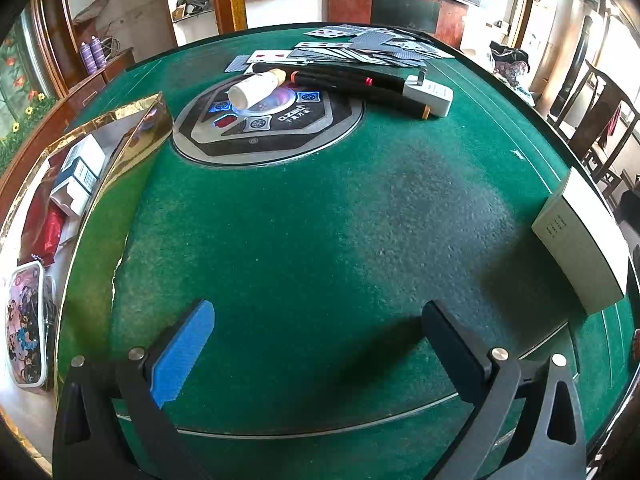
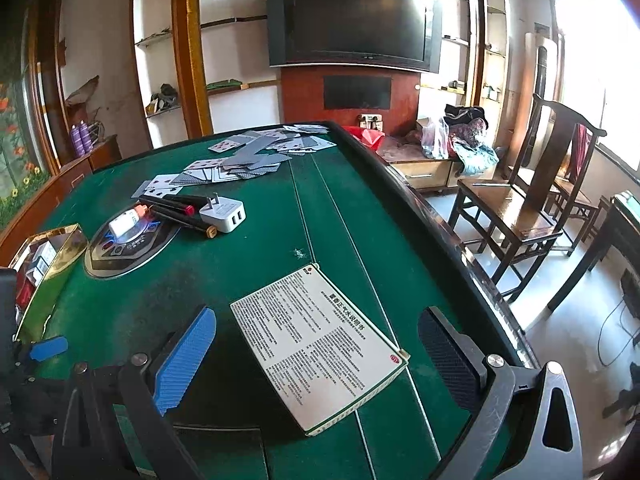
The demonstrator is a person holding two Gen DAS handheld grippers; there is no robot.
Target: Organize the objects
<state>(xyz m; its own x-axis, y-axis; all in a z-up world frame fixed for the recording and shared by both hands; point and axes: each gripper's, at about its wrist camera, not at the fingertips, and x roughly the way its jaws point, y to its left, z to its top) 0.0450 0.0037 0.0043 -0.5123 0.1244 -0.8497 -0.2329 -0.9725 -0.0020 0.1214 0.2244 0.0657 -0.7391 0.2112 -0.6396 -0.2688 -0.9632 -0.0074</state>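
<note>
Pencil case (image 1: pixel 25 328), cartons (image 1: pixel 78 178) inside gold box (image 1: pixel 132 140)

You have one white box (image 2: pixel 320 344) flat on the worktop (image 2: pixel 248 248), one white bottle (image 2: pixel 126 219), one white charger (image 2: pixel 223 213), and two dark pens (image 2: pixel 180 210) lying side by side. One gold-edged box (image 1: pixel 92 152) holds several small packs; the number is unclear. One loose heap of playing cards (image 2: pixel 256 152) is too overlapped to count. Two purple bottles (image 2: pixel 80 138) stand on the cabinet beyond.
</note>
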